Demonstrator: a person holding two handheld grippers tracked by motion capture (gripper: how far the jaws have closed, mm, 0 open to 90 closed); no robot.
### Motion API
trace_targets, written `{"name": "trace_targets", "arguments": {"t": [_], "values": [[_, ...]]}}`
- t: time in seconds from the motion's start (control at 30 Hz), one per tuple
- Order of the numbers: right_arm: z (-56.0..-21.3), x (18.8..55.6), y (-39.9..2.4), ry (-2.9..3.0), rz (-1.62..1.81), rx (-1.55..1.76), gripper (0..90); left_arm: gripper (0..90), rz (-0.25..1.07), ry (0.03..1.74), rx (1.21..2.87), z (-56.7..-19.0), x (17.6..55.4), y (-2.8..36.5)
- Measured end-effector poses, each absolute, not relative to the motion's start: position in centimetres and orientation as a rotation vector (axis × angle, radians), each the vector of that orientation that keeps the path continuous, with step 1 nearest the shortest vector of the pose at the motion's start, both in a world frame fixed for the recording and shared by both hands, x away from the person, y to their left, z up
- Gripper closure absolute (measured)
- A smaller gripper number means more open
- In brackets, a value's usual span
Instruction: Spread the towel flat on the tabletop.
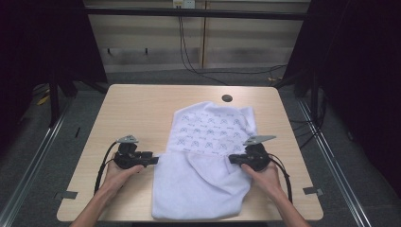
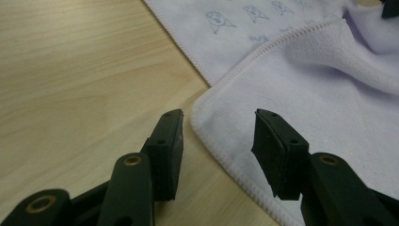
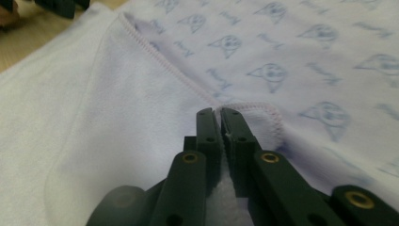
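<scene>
Right gripper [image 3: 221, 113]: jaws closed on a stitched hem corner of the white fleece towel with pale blue printed figures [image 1: 208, 156]; a tuft of pile shows between the pads.

Left gripper [image 2: 219, 129]: jaws standing open, nothing pinched; the towel's rounded near corner lies just ahead, between the two tips, flat on the light wood-grain bench [image 1: 137, 109].

Towel: partly folded, plain side turned over the printed side, spread between the two grippers; printed half lies beyond the right jaws.

Handling advice, as judged: slide the lower left jaw under the corner hem before closing, so one layer only is taken. Keep the right grip firm and low. Lift both corners level to avoid dragging or bunching the fold.
</scene>
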State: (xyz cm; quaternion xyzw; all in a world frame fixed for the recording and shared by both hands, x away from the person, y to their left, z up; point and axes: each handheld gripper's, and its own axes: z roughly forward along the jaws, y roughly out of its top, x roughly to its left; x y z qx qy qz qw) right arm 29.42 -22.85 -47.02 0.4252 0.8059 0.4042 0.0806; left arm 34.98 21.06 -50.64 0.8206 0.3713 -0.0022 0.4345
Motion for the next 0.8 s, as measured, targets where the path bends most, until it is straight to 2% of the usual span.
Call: {"name": "trace_targets", "arguments": {"t": [0.13, 0.27, 0.47, 0.53, 0.73, 0.8], "values": [[-47.0, 28.0, -25.5, 2.351, 1.196, 1.326, 87.6, 58.0, 0.064, 0.910, 2.073, -50.6, 34.9, 20.4], [-47.7, 26.2, -27.4, 2.324, 1.142, 1.373, 86.5, 62.5, 0.071, 0.915, 2.078, -50.6, 35.0, 20.3], [-48.5, 25.2, -29.3, 2.296, 1.110, 1.444, 65.1, 71.0, 0.047, 0.881, 2.089, -50.7, 35.0, 19.9], [-48.1, 25.6, -29.1, 2.286, 1.131, 1.415, 60.6, 72.7, 0.034, 0.863, 2.097, -50.7, 35.0, 19.6], [-47.9, 28.1, -27.5, 2.332, 1.174, 1.365, 60.8, 69.7, 0.021, 0.828, 2.118, -50.6, 35.1, 18.3], [-48.1, 28.8, -26.6, 2.350, 1.146, 1.369, 61.9, 76.0, 0.008, 0.805, 2.133, -50.6, 35.0, 18.0]]}}
